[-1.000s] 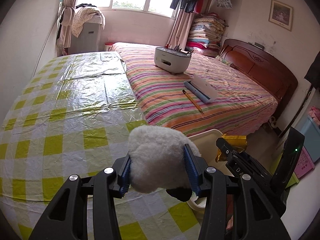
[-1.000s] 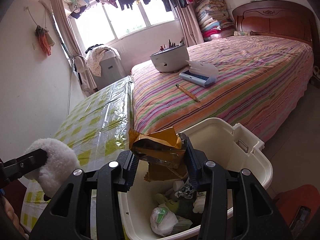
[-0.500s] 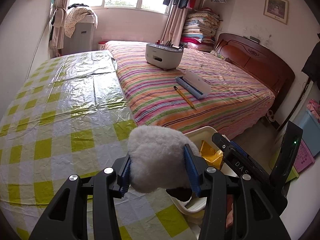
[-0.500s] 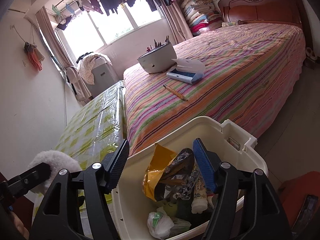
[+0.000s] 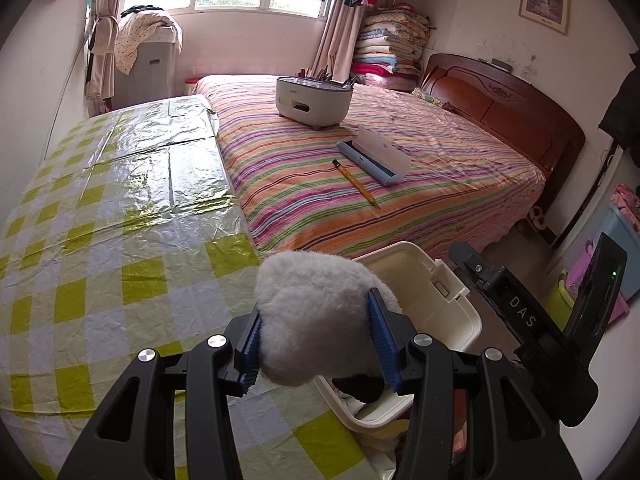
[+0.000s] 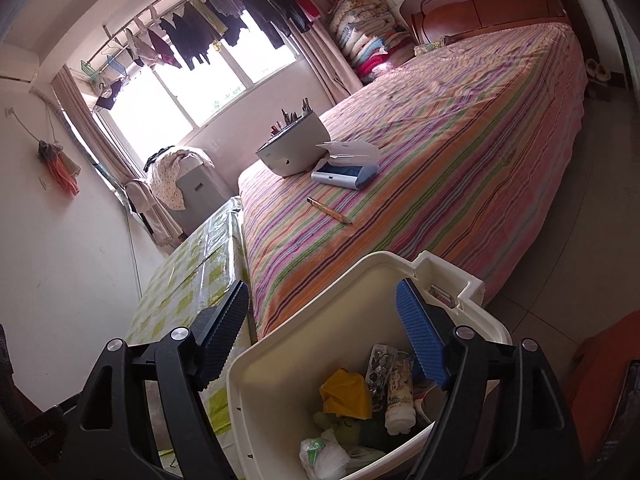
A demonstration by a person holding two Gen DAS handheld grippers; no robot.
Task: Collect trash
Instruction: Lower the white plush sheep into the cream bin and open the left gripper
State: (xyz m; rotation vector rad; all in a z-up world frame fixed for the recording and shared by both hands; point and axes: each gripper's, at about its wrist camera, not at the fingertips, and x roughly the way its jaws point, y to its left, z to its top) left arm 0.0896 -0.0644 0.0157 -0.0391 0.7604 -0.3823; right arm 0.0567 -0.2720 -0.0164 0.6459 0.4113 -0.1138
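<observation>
My left gripper (image 5: 316,336) is shut on a white fluffy toy (image 5: 312,312) with a black part underneath, held at the near rim of the cream bin (image 5: 460,316). My right gripper (image 6: 324,320) is open and empty above the same bin (image 6: 280,364), fingers tilted. Inside the bin lie a yellow wrapper (image 6: 346,394), a white tube (image 6: 398,396), a white plastic bag (image 6: 322,458) and other trash. The right gripper's body (image 5: 520,320) shows at the right of the left wrist view.
A table with a yellow checked plastic cloth (image 5: 112,216) stands left of the bin. The striped bed (image 5: 360,168) behind holds a white caddy (image 5: 314,100), an open blue case (image 5: 374,156) and a pencil (image 5: 356,184). Floor lies to the right.
My right gripper opened and let go of the yellow wrapper, which fell into the bin. The right gripper then tilted and rose a little. My left gripper kept hold of the fluffy toy.
</observation>
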